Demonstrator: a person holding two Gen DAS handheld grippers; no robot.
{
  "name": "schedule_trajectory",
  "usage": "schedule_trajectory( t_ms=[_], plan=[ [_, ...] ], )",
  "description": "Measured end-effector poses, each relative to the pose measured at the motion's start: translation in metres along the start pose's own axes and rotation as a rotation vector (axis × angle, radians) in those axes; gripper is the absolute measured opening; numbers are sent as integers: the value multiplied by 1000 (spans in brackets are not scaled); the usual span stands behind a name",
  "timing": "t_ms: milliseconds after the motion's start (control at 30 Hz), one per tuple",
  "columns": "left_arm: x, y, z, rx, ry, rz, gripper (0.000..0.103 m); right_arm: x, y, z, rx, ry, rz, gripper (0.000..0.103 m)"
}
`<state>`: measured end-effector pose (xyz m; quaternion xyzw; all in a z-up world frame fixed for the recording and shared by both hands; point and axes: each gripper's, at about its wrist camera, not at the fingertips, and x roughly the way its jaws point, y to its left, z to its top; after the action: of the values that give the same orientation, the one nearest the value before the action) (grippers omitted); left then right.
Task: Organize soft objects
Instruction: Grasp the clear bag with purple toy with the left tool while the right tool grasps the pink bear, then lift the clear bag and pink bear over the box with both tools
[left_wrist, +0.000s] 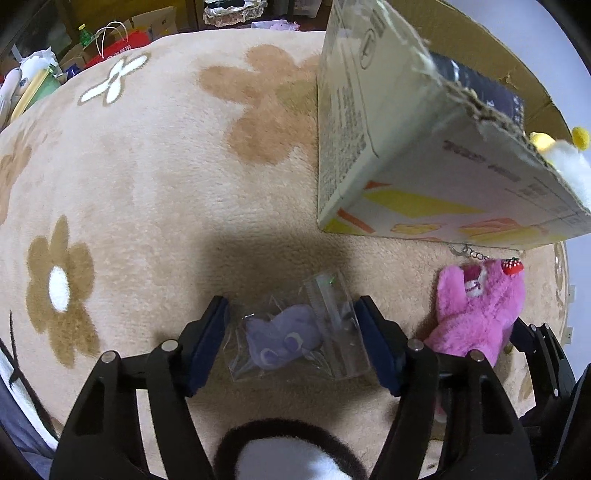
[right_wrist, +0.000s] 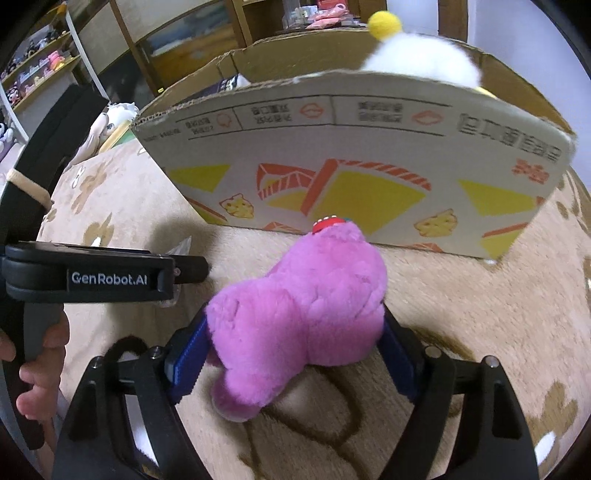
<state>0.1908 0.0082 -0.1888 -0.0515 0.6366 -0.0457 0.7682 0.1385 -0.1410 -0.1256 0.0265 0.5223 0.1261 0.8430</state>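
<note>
Left hand-held gripper (left_wrist: 291, 343): jaws apart, straddling bagged purple plush (left_wrist: 284, 338) on flowered rug (left_wrist: 147, 184), lined up for pinch. Right hand-held gripper (right_wrist: 295, 354): clamped on pink plush (right_wrist: 306, 314), just before cardboard box (right_wrist: 369, 155), likely drop-off point. White plush (right_wrist: 421, 59) already inside.

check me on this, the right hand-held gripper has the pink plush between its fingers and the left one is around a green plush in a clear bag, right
Not quite: the bagged plush is purple, not green, as the left wrist view shows between the left hand-held gripper fingers. The rest holds: the right hand-held gripper has the pink plush between its fingers.
</note>
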Motion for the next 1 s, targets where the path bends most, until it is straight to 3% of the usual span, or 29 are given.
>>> schedule_trajectory(
  t_ms=[267, 467, 700, 1000],
  plan=[
    [-15, 15, -13, -29, -7, -21, 68, -23, -10, -9, 34, -45, -8, 87],
    [-34, 23, -23, -23, -65, -25, 68, -46, -16, -14, 55, -111, -12, 87],
    [-79, 13, -38, 13, -210, -34, 68, -88, -25, -14, 48, -248, -2, 87],
    [-143, -5, -45, 57, -477, -88, 68, -136, -35, -6, 52, -416, 22, 87]
  ],
)
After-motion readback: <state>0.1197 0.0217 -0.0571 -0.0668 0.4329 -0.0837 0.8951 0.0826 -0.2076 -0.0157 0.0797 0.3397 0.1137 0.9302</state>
